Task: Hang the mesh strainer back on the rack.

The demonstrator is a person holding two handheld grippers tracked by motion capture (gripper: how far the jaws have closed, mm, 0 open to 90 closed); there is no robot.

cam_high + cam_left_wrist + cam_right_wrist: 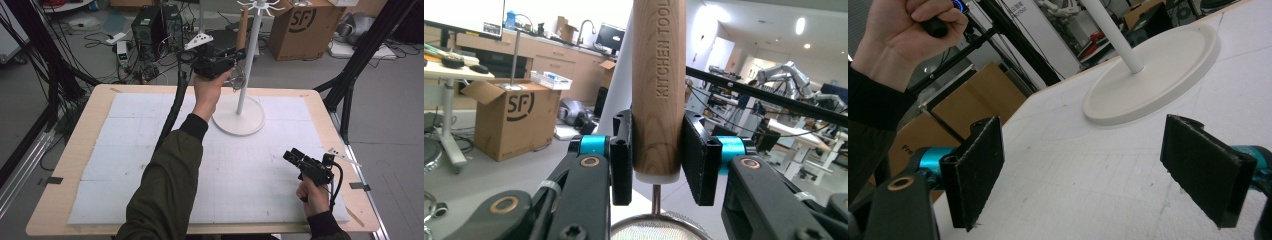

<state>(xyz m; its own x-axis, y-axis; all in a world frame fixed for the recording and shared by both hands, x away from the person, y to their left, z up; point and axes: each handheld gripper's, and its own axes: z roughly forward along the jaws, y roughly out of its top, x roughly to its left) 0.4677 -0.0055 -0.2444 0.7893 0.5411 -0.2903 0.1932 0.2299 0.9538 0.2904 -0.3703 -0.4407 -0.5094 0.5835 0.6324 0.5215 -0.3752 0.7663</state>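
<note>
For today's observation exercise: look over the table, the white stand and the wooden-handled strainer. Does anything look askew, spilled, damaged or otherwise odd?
Nothing stands out. The white stand sits upright on the mat. The left tongs clamp the strainer's wooden handle squarely, with its mesh bowl hanging below. The right tongs are open above the bare mat. No spills or damage visible.

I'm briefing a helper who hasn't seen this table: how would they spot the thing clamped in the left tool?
Start at the white stand with the round base at the far middle of the table. Up beside its pole, the left tool is shut on a strainer's wooden handle, which hangs upright with the wire mesh bowl below. It is the one wooden piece there, stamped KITCHEN TOOL.
</note>
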